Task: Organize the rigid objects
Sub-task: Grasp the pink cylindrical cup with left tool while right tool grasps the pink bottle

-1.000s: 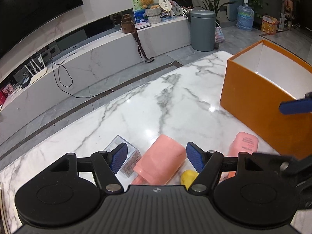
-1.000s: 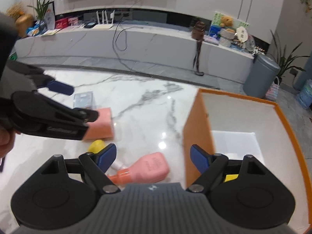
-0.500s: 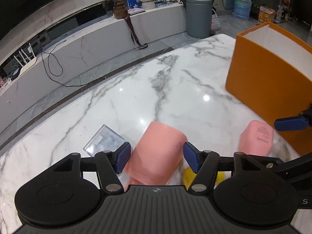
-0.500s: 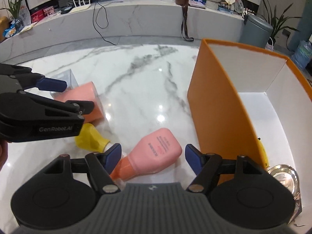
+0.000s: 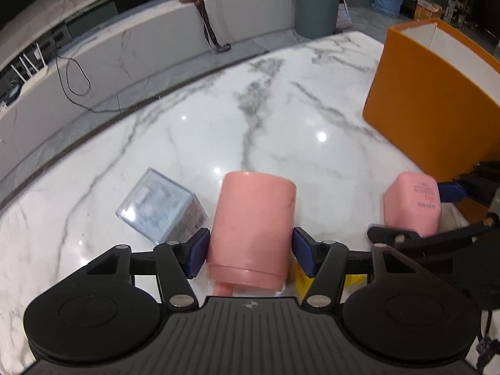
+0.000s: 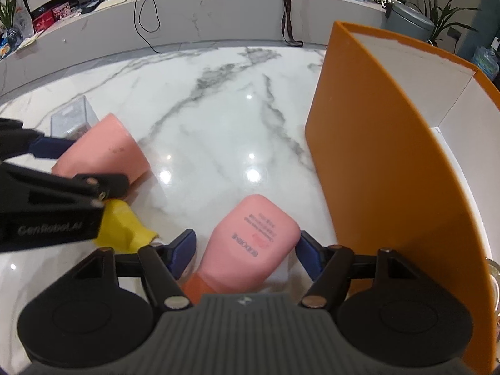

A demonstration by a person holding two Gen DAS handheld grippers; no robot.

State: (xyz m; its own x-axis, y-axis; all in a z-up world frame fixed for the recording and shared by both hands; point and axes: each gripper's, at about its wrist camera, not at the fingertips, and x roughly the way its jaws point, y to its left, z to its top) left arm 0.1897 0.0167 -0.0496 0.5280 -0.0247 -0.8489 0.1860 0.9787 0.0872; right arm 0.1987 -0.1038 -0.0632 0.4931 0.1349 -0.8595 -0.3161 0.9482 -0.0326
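A pink cup [image 5: 253,228] lies on its side on the marble table, between the open fingers of my left gripper [image 5: 250,247]; it also shows in the right wrist view [image 6: 103,156]. A pink bottle [image 6: 253,243] with an orange cap lies between the open fingers of my right gripper [image 6: 247,250]; the left wrist view shows it too [image 5: 412,203]. A yellow object [image 6: 125,228] lies between the two, partly hidden by the left gripper. A clear plastic box [image 5: 162,209] sits left of the cup.
A tall orange box [image 6: 375,162], open on top with a white inside, stands on the table to the right. A shiny metal item [image 6: 493,268] lies inside it. A low marble bench and a grey bin [image 5: 318,3] stand beyond the table.
Both grippers have moved down and forward. The left fingers now straddle the pink cup, and the right fingers now straddle the pink bottle. Both stay open.
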